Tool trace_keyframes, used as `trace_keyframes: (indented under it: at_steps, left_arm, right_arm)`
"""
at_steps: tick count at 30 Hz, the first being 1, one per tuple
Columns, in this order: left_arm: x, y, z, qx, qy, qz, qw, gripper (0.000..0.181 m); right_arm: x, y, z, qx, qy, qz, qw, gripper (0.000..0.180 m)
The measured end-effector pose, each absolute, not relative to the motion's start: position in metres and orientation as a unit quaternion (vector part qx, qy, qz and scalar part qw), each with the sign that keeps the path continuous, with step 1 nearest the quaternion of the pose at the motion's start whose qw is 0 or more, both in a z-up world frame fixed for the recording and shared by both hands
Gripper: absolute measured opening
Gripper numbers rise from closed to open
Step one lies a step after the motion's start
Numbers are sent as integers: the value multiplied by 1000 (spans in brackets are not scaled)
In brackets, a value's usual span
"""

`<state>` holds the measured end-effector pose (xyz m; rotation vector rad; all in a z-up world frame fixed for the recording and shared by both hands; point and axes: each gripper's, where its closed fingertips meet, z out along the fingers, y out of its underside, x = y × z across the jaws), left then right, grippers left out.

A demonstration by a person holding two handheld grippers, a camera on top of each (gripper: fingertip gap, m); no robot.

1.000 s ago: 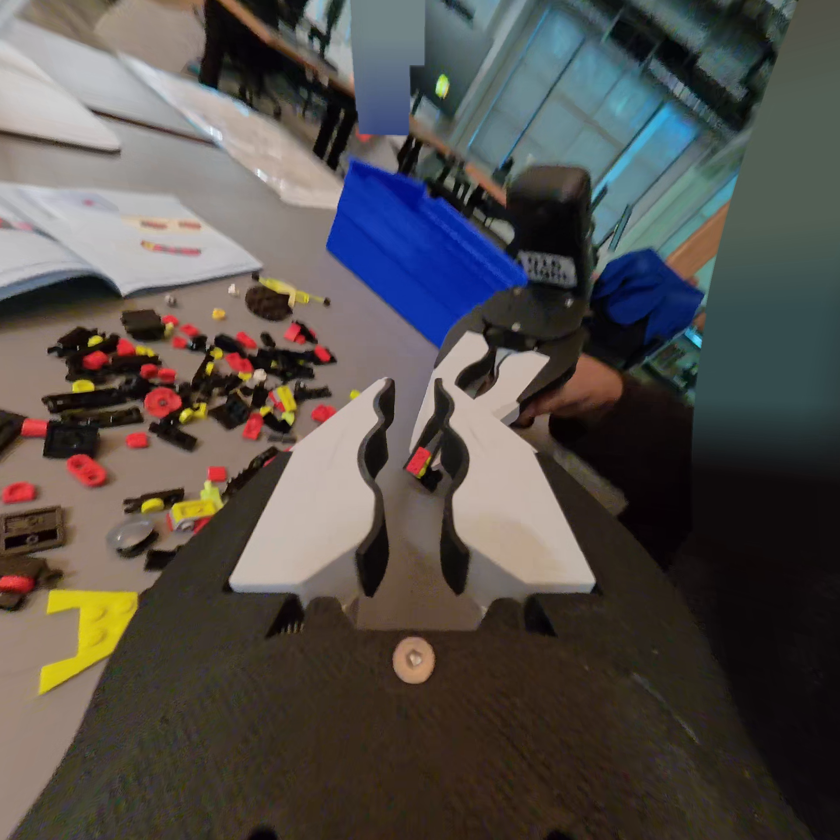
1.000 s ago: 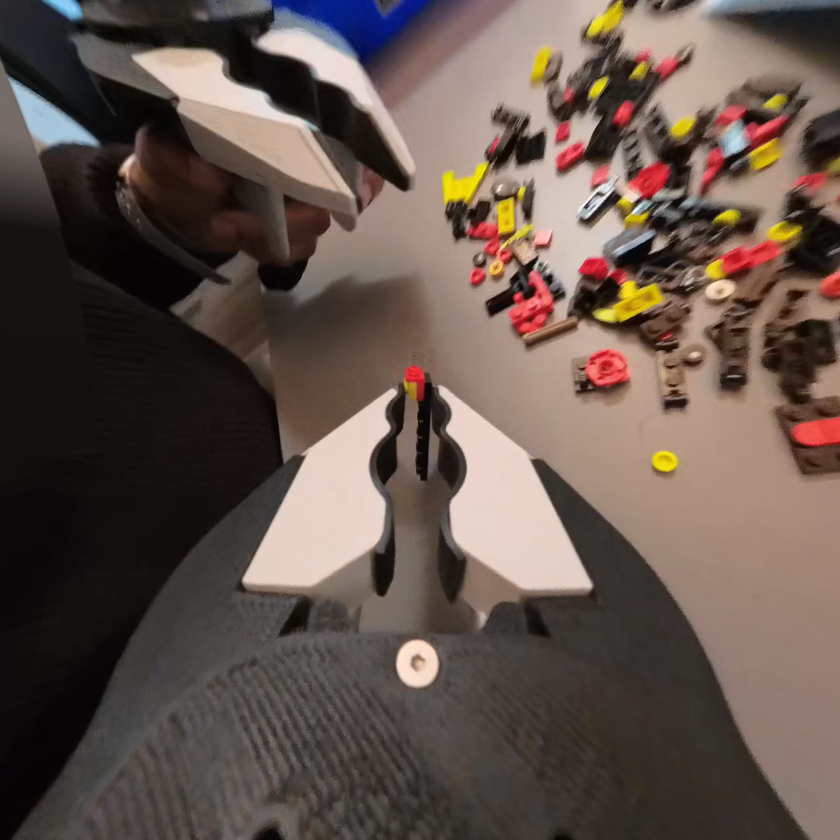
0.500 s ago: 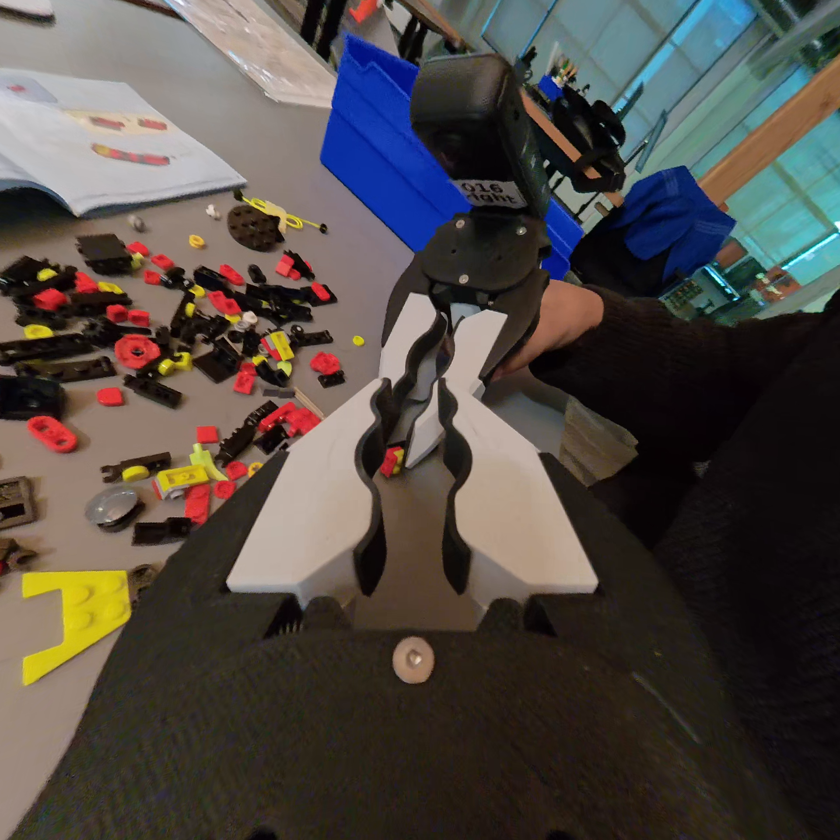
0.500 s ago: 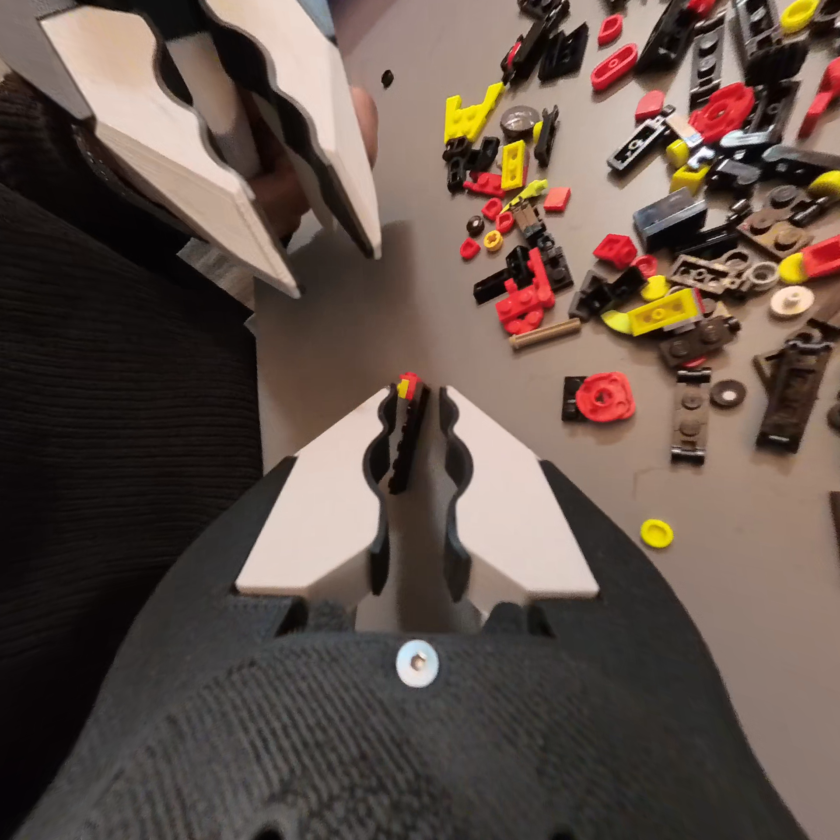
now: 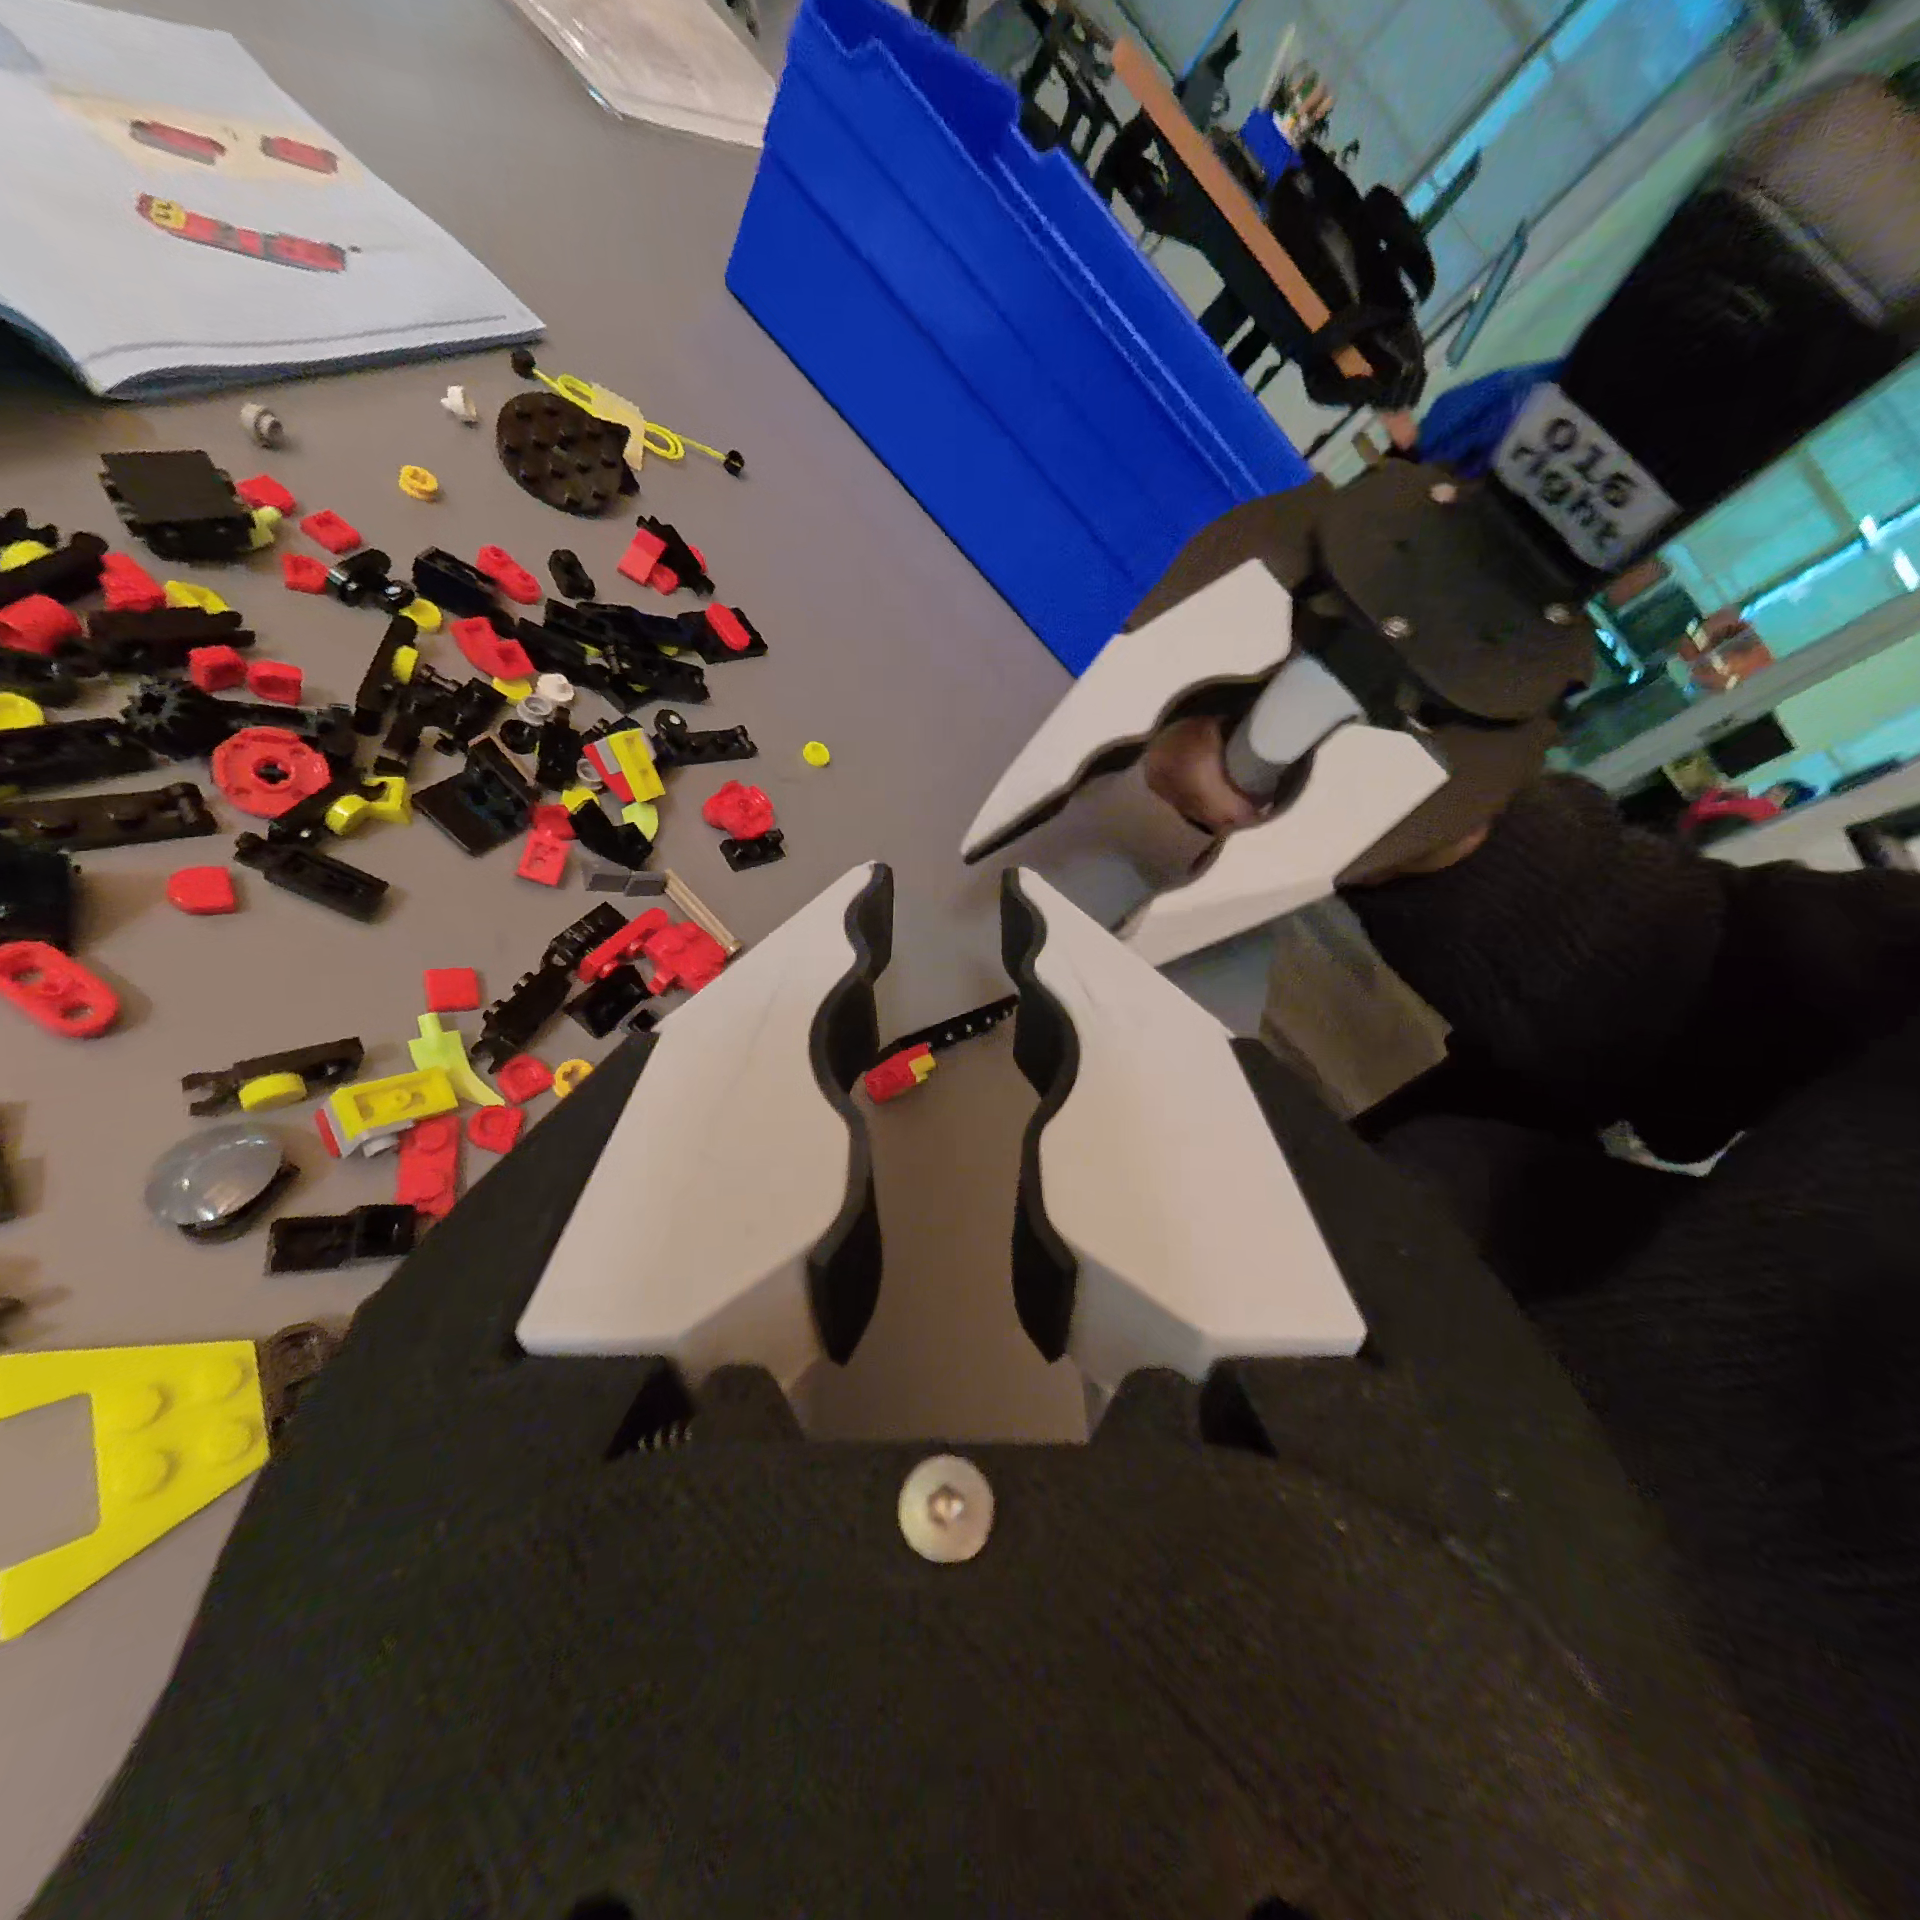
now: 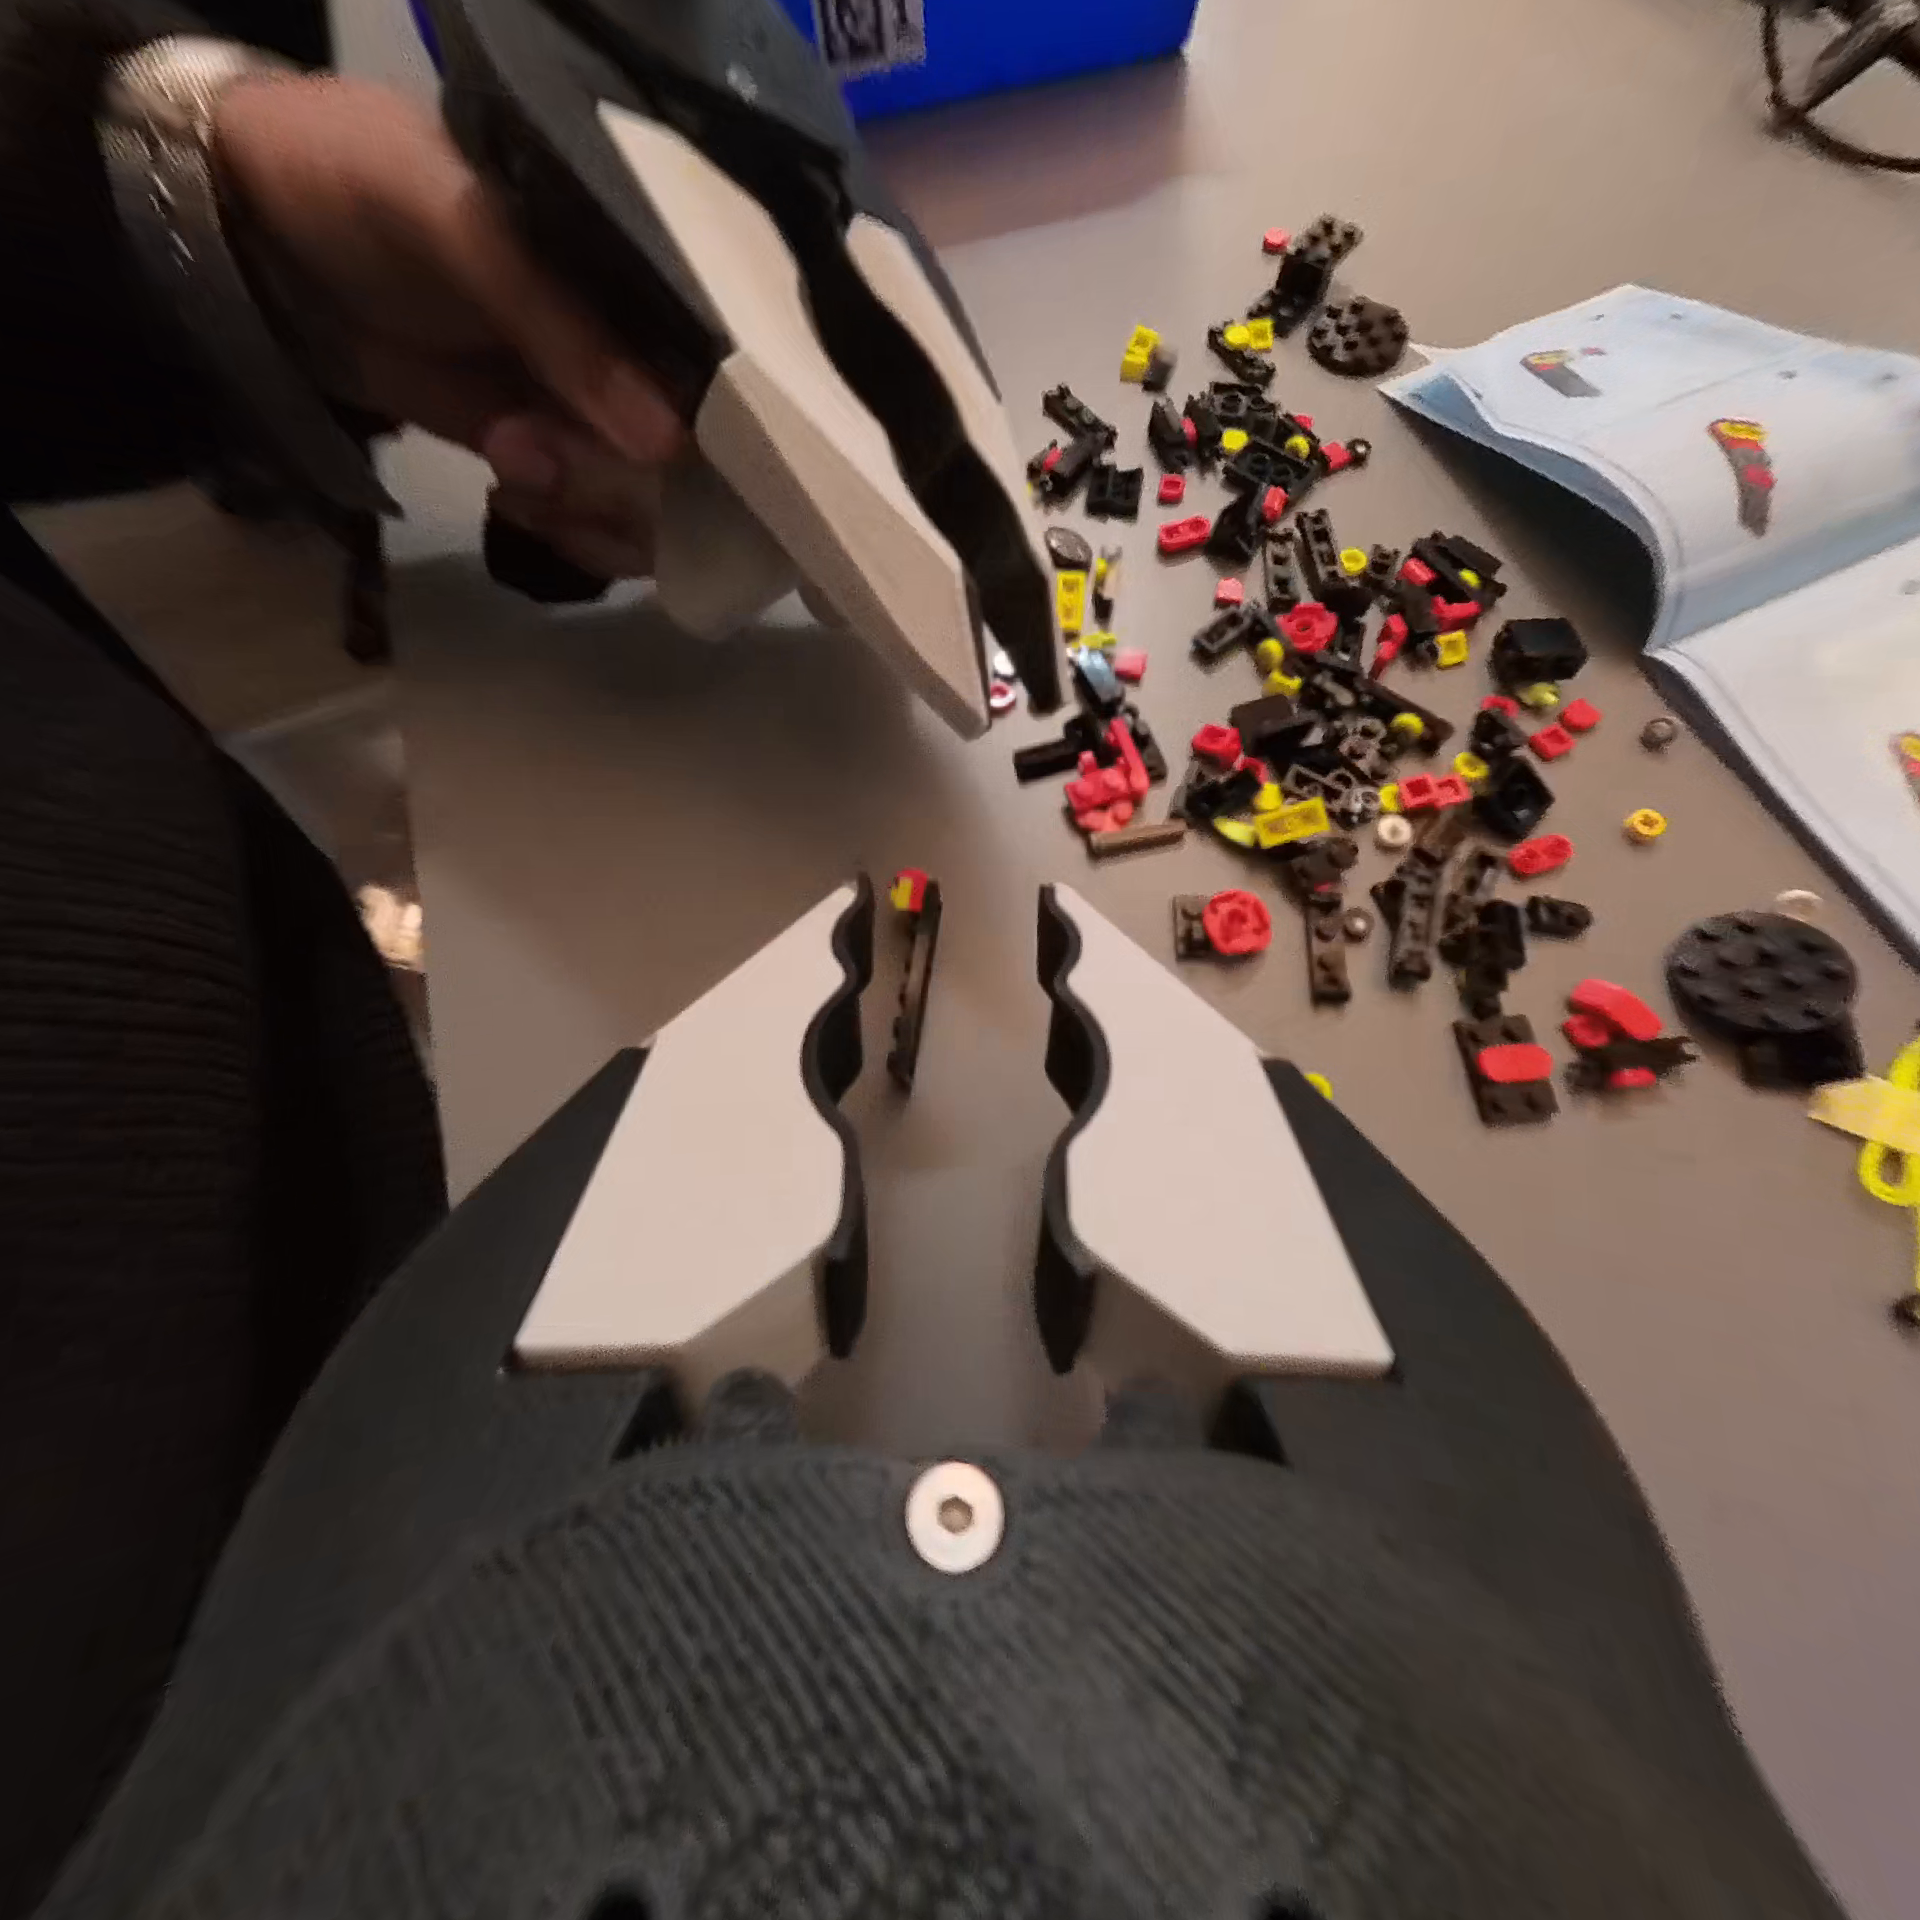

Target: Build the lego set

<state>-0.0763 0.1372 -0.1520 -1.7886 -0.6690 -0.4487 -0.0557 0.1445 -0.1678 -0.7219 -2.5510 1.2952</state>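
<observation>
— Where is the piece you are building?

— The small black strip (image 5: 951,1044) with a red and yellow end lies on the grey worktop (image 5: 914,582). In the left wrist view I see it through the gap of my left gripper (image 5: 945,883), a little below the middle of the frame. In the right wrist view it shows just beside the left-hand finger of my right gripper (image 6: 953,904). I cannot tell if it touches that finger.

— So are your fingers holding it?

— No. On both grippers the fingers stand apart, with a clear gap between them, and they hold nothing. The fingers of the right gripper stand wider.

— Where is one gripper seen from the other?

— From the left camera, the right one is at the centre right, with its tips pointing to the lower left, close above the tips of the left one. From the right camera, the left one comes down from the upper left, and my hand (image 6: 416,312) is around its handle.

— What else is on the worktop?

— The loose pieces (image 5: 468,727), black, red and yellow, are spread in the left half of the left view. A yellow wedge plate (image 5: 135,1455) is at the lower left edge. The open booklet (image 5: 239,239) is in the upper left, and the blue bin (image 5: 987,343) is at the top centre.
</observation>
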Motion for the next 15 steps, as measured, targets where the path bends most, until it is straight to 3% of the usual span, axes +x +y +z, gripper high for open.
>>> trace_keyframes:
  at_steps: [5,11,15]
  left_arm:
    - [-62,136,-173,-827,-216,-160,493,26]
    - [-46,137,-186,-853,-183,-180,454,38]
    - [-43,138,-196,-873,-165,-148,433,39]
  right_arm:
    - [-36,150,-186,-232,-885,371,161,20]
    - [-33,161,-213,-238,-899,337,144,16]
    - [-32,159,-217,-271,-886,367,84,3]
